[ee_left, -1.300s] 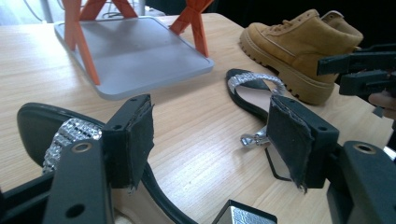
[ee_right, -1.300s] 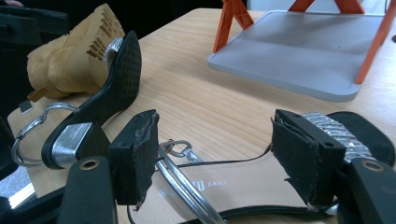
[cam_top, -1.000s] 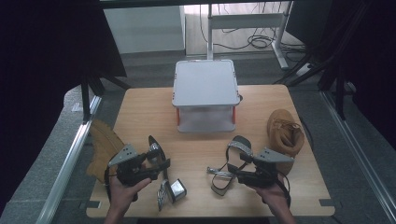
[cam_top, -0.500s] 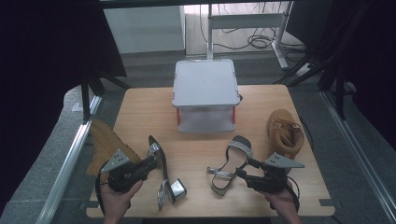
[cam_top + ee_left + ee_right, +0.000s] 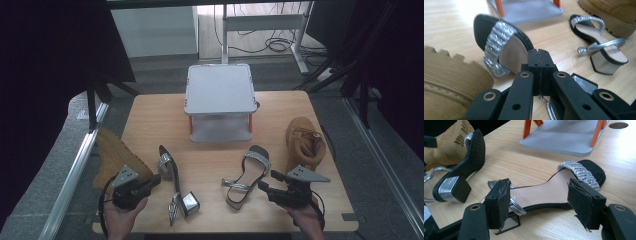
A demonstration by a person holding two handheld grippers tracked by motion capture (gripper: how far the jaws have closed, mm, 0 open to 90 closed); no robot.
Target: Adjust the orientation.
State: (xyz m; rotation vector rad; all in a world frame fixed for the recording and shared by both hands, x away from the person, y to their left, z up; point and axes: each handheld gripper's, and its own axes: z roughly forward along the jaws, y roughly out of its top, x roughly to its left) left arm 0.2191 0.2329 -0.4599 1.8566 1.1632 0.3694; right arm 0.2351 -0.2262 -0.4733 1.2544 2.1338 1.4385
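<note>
Two black sandals with silver bands lie on the wooden table [image 5: 150, 125]. One sandal [image 5: 170, 186] lies on its side by my left gripper [image 5: 156, 180]; its silver band [image 5: 499, 42] is just beyond the tips. My left gripper [image 5: 539, 62] has just been closing and is shut, pad against pad, with nothing seen between them; a thin silver strap [image 5: 548, 110] shows below the jaws. The other sandal [image 5: 247, 175] lies flat in front of my right gripper [image 5: 265, 184]. My right gripper [image 5: 541, 205] is open, its pads [image 5: 499, 202] either side of that sandal's [image 5: 549, 190] sole without pressing it.
A grey two-level shelf with orange posts [image 5: 218, 97] stands at the table's middle back. One tan boot [image 5: 112, 157] lies at the left edge, beside my left gripper. Another tan boot [image 5: 302, 142] stands at the right, behind my right gripper.
Both hands have drawn back toward the near edge, the left one sinking a little. The left jaws, open a second ago beside the tipped sandal, have come together.
</note>
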